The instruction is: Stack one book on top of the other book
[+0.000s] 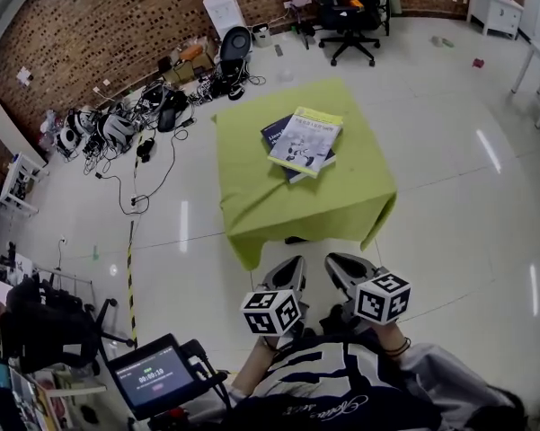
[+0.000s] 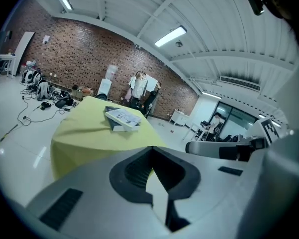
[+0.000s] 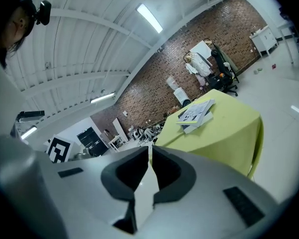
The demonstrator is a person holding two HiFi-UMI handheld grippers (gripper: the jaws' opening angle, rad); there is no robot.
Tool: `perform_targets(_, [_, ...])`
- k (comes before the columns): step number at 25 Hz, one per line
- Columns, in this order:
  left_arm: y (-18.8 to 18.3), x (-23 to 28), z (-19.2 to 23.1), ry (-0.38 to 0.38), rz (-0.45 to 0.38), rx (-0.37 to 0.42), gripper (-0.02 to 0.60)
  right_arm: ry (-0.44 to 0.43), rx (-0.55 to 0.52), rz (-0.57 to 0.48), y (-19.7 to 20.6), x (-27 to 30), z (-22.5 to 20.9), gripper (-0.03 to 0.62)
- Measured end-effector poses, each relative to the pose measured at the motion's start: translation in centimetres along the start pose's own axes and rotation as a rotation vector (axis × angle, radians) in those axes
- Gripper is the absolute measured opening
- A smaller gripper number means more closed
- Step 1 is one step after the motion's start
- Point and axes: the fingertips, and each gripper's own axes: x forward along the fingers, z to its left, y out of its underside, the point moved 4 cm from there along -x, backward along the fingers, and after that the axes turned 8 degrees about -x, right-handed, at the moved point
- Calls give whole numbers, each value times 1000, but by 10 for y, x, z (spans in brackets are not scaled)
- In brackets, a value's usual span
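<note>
A white-and-yellow book [image 1: 306, 139] lies on top of a dark blue book [image 1: 277, 133] on the table with the green cloth [image 1: 278, 214]. Both books sit toward the far half of the table. My left gripper [image 1: 290, 266] and right gripper [image 1: 340, 263] hang side by side near the person's body, short of the table's near edge. In the left gripper view the left gripper [image 2: 150, 148] is shut and empty, with the stacked books [image 2: 123, 117] far ahead. In the right gripper view the right gripper [image 3: 149, 147] is shut and empty, the books [image 3: 196, 112] ahead to the right.
A black office chair [image 1: 350, 21] stands beyond the table. Cables and bags [image 1: 126, 124] lie along the brick wall at left. A white cabinet [image 1: 494, 7] is at far right. A small screen device [image 1: 153, 375] sits at lower left, and striped tape [image 1: 131, 277] runs across the floor.
</note>
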Motion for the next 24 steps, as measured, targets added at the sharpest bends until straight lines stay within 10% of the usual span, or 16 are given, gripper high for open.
perform_targets(24, [33,-77,9,107,34,39,5,99,8,-53,51,-34,85,0])
